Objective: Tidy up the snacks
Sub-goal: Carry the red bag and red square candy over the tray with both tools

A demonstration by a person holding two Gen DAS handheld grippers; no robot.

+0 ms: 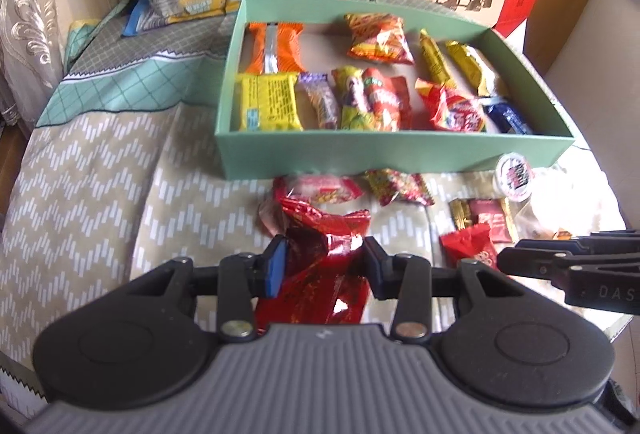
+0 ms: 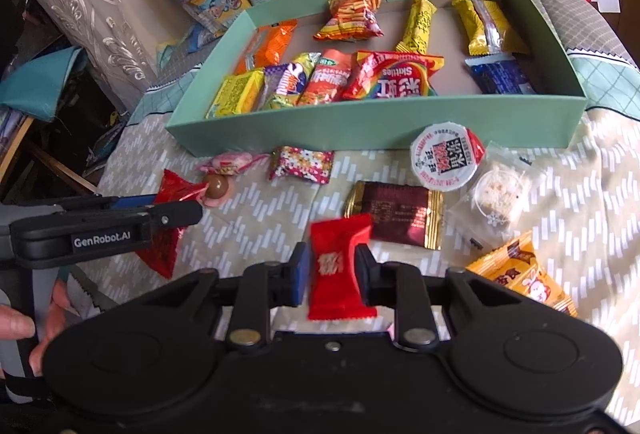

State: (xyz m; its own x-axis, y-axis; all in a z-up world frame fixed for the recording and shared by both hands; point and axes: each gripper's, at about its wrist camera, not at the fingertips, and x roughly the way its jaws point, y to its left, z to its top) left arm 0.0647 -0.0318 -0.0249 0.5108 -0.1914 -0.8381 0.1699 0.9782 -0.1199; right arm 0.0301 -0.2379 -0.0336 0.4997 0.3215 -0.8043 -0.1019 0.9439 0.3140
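Both hands have a snack pinched and clear of the cloth, so by my reading the step in hand is the carry to the green box [image 1: 392,154], which lies toward twelve o'clock of each gripper across the patterned cloth [image 1: 92,194]. The left gripper [image 1: 325,262] is closed on a crinkled red foil packet [image 1: 324,274]: the blue pad presses its left flank, the dark pad its right, and the wrapper's top flares out beyond the fingertips toward twelve o'clock while its tail hangs back toward the camera. The right gripper [image 2: 333,266] is clamped on a small red candy [image 2: 340,266], which stands nearly upright between the pads, its upper end poking past the tips and its lower end trailing toward six o'clock. The next move calls for lifting each snack over the box's near wall and finding bare floor (the near row is already crowded; the gaps look to be in the middle and far side). Loose snacks are left on the cloth, among them a round lidded cup [image 2: 443,161] at one o'clock of the right gripper.
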